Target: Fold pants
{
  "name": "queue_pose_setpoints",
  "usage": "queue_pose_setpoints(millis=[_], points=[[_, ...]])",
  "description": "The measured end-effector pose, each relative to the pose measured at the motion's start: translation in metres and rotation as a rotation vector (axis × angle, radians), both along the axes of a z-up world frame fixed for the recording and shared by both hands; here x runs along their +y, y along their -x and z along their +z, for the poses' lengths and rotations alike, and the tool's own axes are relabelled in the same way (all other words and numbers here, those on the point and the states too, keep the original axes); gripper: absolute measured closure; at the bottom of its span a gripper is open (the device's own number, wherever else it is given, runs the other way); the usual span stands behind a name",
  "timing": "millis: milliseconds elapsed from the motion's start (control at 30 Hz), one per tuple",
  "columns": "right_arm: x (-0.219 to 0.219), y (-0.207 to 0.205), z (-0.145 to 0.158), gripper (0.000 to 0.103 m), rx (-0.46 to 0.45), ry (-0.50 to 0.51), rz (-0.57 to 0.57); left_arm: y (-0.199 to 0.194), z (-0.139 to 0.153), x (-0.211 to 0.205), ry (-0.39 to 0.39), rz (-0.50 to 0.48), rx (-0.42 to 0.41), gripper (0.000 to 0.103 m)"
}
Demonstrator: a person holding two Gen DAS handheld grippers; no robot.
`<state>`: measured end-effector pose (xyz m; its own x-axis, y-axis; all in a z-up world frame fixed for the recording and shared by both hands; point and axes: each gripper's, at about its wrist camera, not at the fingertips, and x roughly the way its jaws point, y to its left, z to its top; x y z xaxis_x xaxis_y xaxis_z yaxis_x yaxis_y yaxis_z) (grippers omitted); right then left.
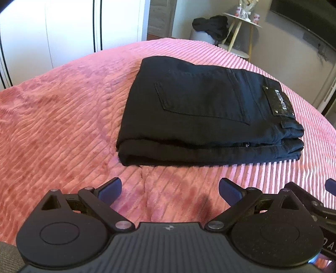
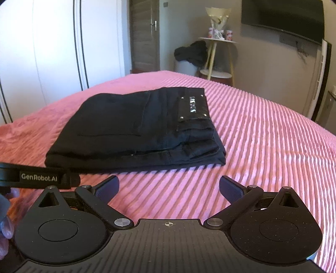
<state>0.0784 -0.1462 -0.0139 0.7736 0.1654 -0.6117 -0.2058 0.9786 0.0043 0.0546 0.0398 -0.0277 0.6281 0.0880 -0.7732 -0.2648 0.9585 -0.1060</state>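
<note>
Black pants lie folded into a compact stack on the pink ribbed bedspread, back pocket and waistband label facing up. My left gripper is open and empty, held back from the stack's near edge. In the right wrist view the pants lie ahead and slightly left. My right gripper is open and empty, also short of the stack. The left gripper's side, marked GenRobot.AI, shows at the left of the right wrist view.
The bedspread stretches right of the pants. Beyond the bed stand a white wardrobe, a bin with dark clothes, a small round side table and a wall television.
</note>
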Motion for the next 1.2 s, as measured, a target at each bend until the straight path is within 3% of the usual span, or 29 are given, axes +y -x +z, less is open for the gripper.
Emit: queue_pose_setpoints(millis=[1200], points=[[-0.0060, 0.0051, 0.0001, 0.000, 0.007, -0.029, -0.022, -0.0016, -0.0027, 0.0005, 0.029, -0.004, 0.028, 0.004]])
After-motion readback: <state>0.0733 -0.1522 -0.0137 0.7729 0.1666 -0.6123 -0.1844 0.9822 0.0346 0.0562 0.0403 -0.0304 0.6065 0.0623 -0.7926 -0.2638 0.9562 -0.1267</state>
